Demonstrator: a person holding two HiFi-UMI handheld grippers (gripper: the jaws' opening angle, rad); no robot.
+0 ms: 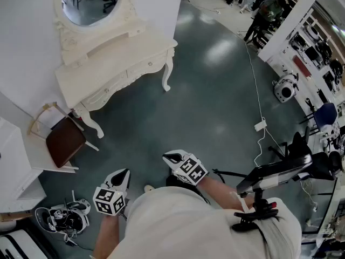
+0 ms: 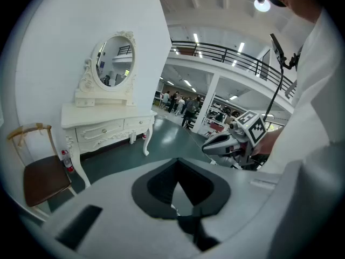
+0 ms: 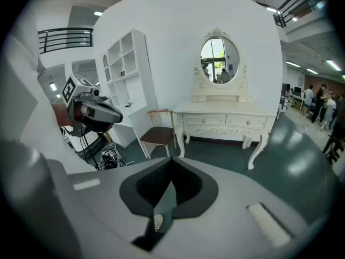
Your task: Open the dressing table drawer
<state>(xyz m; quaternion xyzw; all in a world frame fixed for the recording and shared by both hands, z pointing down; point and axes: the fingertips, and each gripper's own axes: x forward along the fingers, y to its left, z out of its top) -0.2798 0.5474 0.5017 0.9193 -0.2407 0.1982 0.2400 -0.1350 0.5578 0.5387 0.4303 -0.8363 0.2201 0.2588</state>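
Observation:
The white dressing table (image 1: 116, 55) with an oval mirror (image 1: 89, 1) stands against the wall, far ahead of both grippers. Its two front drawers (image 3: 205, 120) (image 3: 247, 122) are closed, each with a small knob. The same drawers (image 2: 99, 129) show in the left gripper view too. My left gripper (image 1: 121, 176) and right gripper (image 1: 172, 158) hang low near the person's body over the dark floor. Both are shut with nothing between the jaws, the left gripper (image 2: 178, 190) and the right gripper (image 3: 170, 190) alike. Each gripper camera catches the other gripper off to the side.
A wooden chair with a brown seat (image 1: 64, 139) stands left of the table, beside a white shelf unit (image 3: 126, 74). A tangle of gear (image 1: 62, 217) lies on the floor at left. A white cable (image 1: 257, 101) runs across the floor; a black stand (image 1: 269, 177) is at right. People (image 1: 264, 12) stand far off.

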